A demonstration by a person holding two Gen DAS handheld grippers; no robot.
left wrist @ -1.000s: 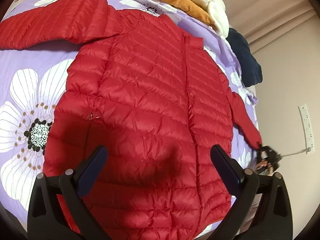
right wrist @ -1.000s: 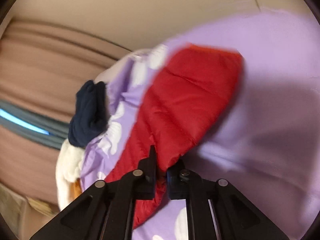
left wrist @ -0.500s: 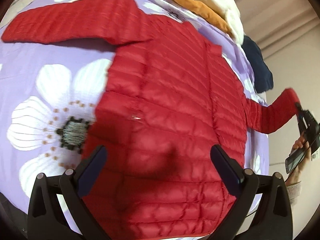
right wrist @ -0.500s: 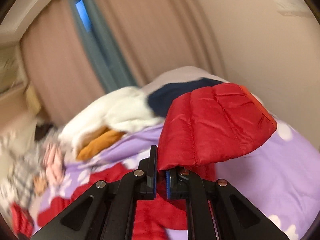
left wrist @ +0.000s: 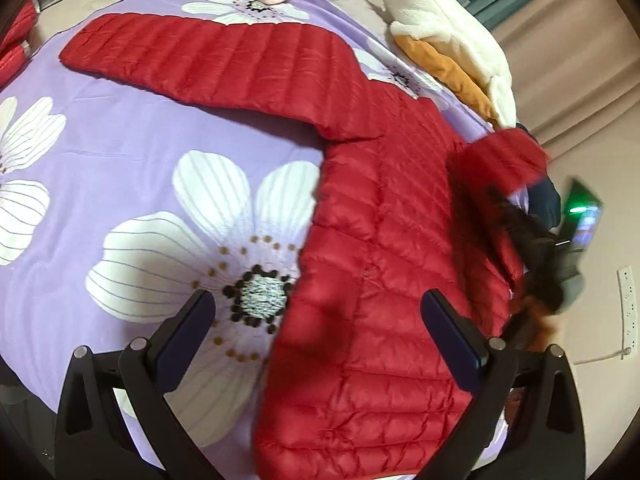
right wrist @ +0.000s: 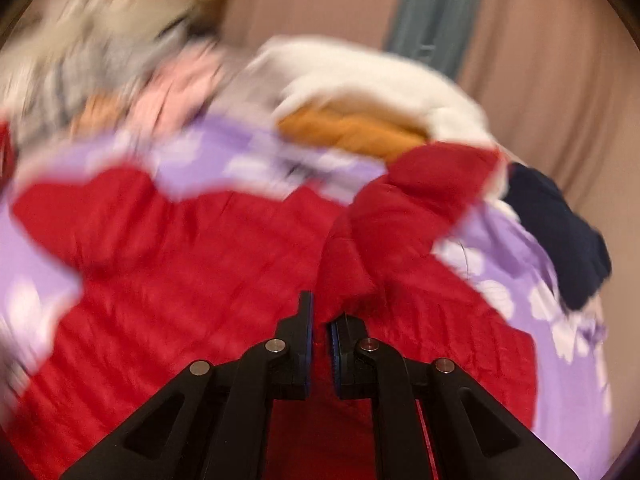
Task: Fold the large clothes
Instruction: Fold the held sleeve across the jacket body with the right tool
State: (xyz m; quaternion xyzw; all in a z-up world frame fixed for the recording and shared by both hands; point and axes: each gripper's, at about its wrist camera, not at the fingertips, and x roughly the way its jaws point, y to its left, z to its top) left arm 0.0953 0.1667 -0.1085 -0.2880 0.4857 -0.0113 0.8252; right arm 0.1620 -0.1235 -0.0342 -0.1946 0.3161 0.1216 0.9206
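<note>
While the right gripper [right wrist: 320, 326] pinches the red jacket's [left wrist: 380, 280] sleeve [right wrist: 408, 208], the left gripper [left wrist: 320, 332] hovers wide open above the purple bedspread [left wrist: 120, 160].

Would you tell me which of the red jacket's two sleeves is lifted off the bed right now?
The sleeve pinched in the right gripper, raised over the jacket body. The other sleeve lies flat, stretched across the purple floral sheet.
</note>
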